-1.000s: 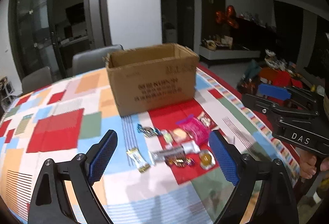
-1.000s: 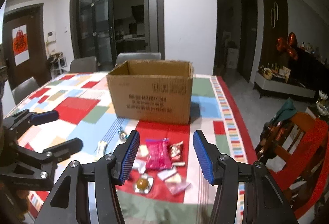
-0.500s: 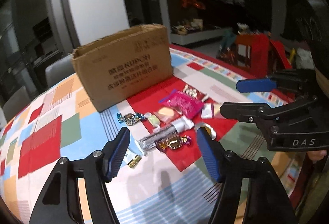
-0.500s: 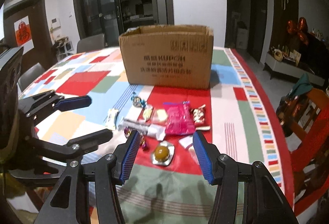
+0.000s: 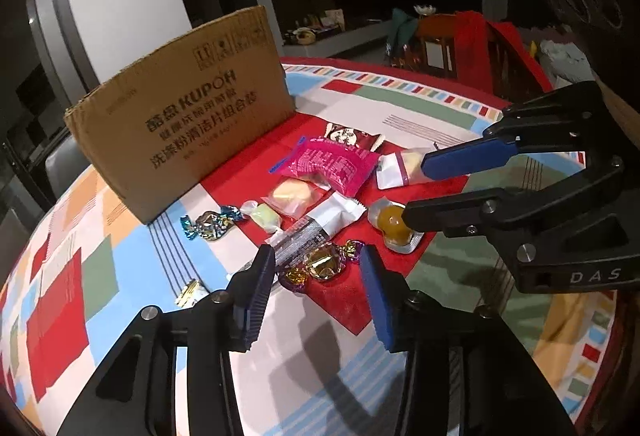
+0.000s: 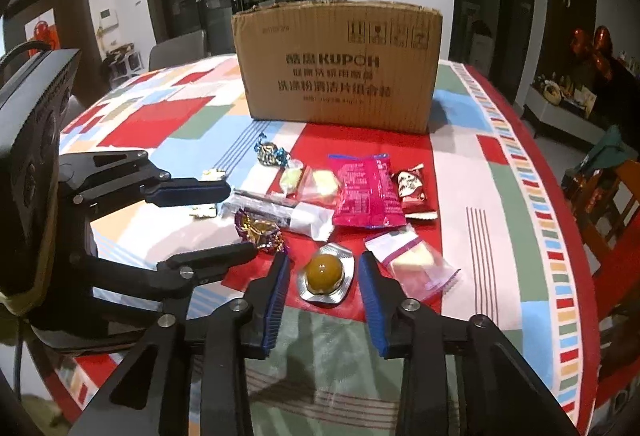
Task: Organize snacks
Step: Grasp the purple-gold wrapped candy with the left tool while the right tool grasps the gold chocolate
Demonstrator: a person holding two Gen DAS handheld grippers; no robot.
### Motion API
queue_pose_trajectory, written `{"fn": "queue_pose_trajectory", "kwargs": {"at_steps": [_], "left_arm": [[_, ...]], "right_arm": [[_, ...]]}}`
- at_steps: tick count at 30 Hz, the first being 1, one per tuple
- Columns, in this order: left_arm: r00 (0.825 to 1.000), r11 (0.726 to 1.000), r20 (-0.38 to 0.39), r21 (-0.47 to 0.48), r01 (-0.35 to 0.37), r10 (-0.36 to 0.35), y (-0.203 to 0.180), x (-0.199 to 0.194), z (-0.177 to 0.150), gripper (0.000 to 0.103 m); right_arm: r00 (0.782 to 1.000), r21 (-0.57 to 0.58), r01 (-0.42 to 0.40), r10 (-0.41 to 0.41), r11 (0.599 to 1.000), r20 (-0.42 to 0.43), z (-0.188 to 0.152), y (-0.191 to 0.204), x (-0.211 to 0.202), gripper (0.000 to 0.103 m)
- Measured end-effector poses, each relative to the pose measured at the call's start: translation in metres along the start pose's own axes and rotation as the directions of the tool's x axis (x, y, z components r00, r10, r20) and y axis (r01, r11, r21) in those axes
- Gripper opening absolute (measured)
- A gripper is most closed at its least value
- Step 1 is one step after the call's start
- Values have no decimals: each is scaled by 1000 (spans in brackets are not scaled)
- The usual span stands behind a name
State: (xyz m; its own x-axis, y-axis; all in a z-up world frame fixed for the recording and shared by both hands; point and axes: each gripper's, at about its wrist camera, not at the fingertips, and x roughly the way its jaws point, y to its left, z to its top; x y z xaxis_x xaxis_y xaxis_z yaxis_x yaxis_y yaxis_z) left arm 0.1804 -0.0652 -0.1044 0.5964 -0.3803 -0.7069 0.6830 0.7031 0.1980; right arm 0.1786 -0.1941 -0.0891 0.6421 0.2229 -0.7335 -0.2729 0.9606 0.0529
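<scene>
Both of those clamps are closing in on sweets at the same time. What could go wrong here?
1. The left hand-held gripper frames the gold-and-purple candy, but the silver bar wrapper lies against it and might get pinched too.
2. The right hand-held gripper straddles the amber jelly cup; its flat foil rim may slip under the pads.
3. The two grippers work close together and could bump.

We hold the left hand-held gripper (image 5: 318, 274) and the right hand-held gripper (image 6: 323, 276) tilted down over the counter's near edge, side by side. Both have just been closing; their blue pads (image 6: 370, 294) stand apart, pressing nothing.
</scene>
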Motion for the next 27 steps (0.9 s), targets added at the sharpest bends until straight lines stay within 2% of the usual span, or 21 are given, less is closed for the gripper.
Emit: {"fn": "queue_pose_trajectory", "kwargs": {"at_steps": [6,8,14,17,20,27], "left_arm": [[1000,999,-5,45,28,-28,-2,10,2,40],[999,998,-12,60,30,-29,-3,14,2,37],[998,998,-38,44,43,-42,0,23,0,33],[998,999,-50,24,46,-45,2,26,-2,32],[996,998,-67,-12,56,-57,4,29,-3,26],[996,995,-76,-90,46,-53,8,27,-4,26]], "right_arm": [[1000,11,-18,19,1000,-24,-1,-2,11,35],[999,13,-24,24,1000,-33,-2,-3,14,31],[998,16,-35,36,999,-43,-2,-4,22,31],[998,21,-40,41,999,-49,-2,-5,26,31],[997,36,-48,50,998,-61,-2,-8,30,31],[996,58,-54,57,997,-65,-3,-12,34,26]]}}
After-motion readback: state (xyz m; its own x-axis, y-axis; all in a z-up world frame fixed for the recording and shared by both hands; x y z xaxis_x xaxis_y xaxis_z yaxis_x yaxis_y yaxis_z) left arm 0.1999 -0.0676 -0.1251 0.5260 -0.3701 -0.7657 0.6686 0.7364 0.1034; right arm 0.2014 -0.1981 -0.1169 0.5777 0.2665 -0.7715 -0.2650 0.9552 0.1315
